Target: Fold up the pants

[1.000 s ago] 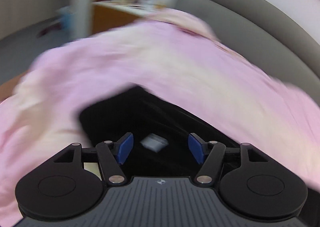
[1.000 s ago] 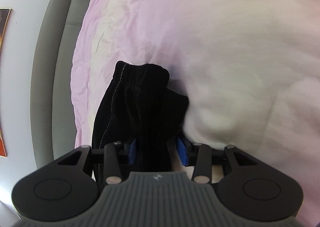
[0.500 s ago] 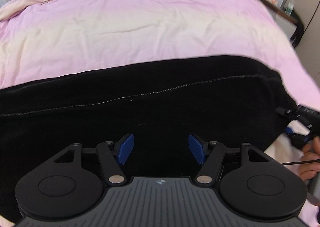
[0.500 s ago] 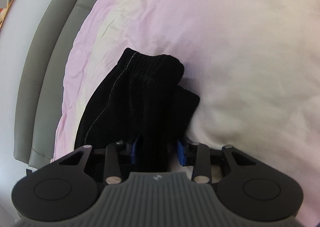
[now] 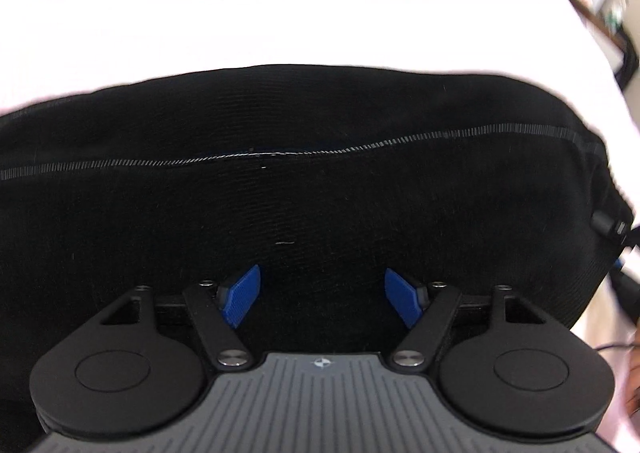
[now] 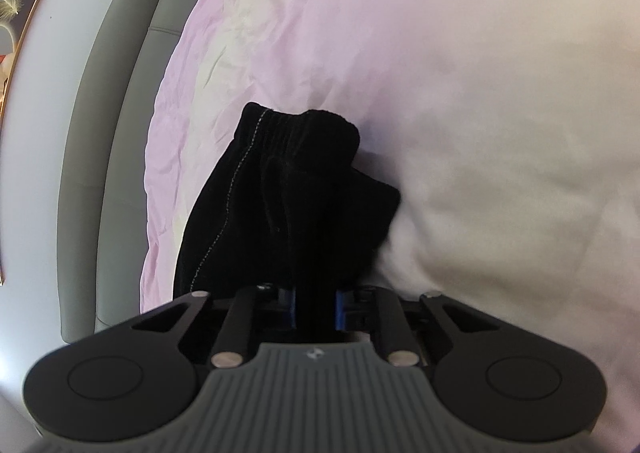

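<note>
R gripper [image 6: 315, 309] clamped on black pants [image 6: 288, 205], L gripper [image 5: 322, 299] jaws wide apart over pants, nothing held, pink bedding [image 6: 280, 33] underneath.

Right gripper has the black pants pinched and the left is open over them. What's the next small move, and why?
Probably ease the left gripper down and close it on the black knit pants. Its blue pads stand wide apart with only fabric between them, while the right gripper is clamped on a bunched end over the pink bedsheet. A second grip would let both lift and fold.
</note>
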Tool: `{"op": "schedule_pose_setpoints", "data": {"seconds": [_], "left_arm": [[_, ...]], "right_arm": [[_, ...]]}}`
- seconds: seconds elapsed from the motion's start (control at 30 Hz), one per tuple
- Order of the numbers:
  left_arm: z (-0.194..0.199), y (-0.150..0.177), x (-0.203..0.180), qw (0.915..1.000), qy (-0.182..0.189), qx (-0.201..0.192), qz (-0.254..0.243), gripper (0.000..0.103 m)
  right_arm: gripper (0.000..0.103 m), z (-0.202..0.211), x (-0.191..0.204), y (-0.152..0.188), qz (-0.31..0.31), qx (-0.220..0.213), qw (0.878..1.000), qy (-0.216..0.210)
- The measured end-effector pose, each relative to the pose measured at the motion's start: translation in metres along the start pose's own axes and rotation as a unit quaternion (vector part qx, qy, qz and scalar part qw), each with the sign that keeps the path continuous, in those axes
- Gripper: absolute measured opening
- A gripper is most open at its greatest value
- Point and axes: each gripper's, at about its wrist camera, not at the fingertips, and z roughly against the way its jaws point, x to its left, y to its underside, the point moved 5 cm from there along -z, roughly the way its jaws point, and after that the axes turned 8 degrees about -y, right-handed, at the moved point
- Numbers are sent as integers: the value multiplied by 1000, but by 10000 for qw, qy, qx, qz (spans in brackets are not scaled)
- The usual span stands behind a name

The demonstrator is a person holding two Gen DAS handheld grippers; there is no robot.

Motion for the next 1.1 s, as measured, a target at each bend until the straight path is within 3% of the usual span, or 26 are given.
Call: {"op": "schedule_pose_setpoints", "data": {"seconds": [0.03, 0.1, 0.17, 0.23, 0.3, 0.37, 0.43, 0.5, 0.57, 0.6, 0.7, 0.73, 0.77, 0.8, 0.83, 0.93, 1.03, 1.1], "left_arm": [[2, -1, 8, 9997, 105, -5, 217, 80], [5, -1, 27, 9973, 188, -48, 711, 64], [7, 0, 49, 9923, 286, -45, 1208, 61], [4, 2, 58, 9928, 394, 25, 1132, 57], [1, 8, 56, 9979, 328, 90, 560, 57], [0, 9, 57, 9990, 289, 60, 344, 57], [-1, 7, 65, 9967, 411, 91, 699, 57], [6, 7, 85, 9869, 657, -18, 1473, 50], [13, 13, 108, 9736, 793, -148, 2134, 51], [17, 17, 119, 9709, 752, -216, 2261, 51], [23, 28, 151, 9722, 447, -294, 2278, 52], [23, 31, 161, 9721, 437, -265, 2288, 52], [23, 32, 169, 9700, 510, -261, 2361, 52], [24, 32, 176, 9678, 558, -261, 2439, 52], [25, 33, 182, 9666, 559, -257, 2489, 52], [26, 30, 186, 9654, 552, -198, 2539, 56], [28, 22, 172, 9665, 635, -293, 2470, 58], [34, 16, 164, 9677, 671, -476, 2382, 61]], "right_arm": [[12, 7, 1, 1, 47, -34, 10000, 30], [11, 11, 9, 2, 176, -106, 9997, 94], [11, 17, 21, 3, 426, -224, 9988, 95], [11, 26, 49, 7, 1060, -418, 9934, -99], [11, 41, 98, 21, 2172, -694, 9728, -409], [11, 52, 154, 56, 3574, -832, 9276, -705], [11, 55, 196, 105, 4837, -718, 8664, -1012], [12, 45, 218, 169, 6002, -319, 7918, -1082], [14, 23, 215, 233, 7023, 221, 7069, -814], [14, 12, 205, 262, 7441, 508, 6622, -721], [18, -21, 158, 337, 8371, 1674, 5191, -414], [22, -31, 138, 353, 8654, 1857, 4651, -188], [22, -29, 128, 365, 8958, 1590, 4147, -130], [22, -25, 124, 372, 9134, 1447, 3802, -116], [22, -23, 127, 372, 9134, 1451, 3802, -73], [25, -14, 144, 355, 8783, 1752, 4446, -124], [30, 5, 157, 339, 8471, 2065, 4886, -320], [32, 22, 169, 328, 8073, 2333, 5390, -578]]}}
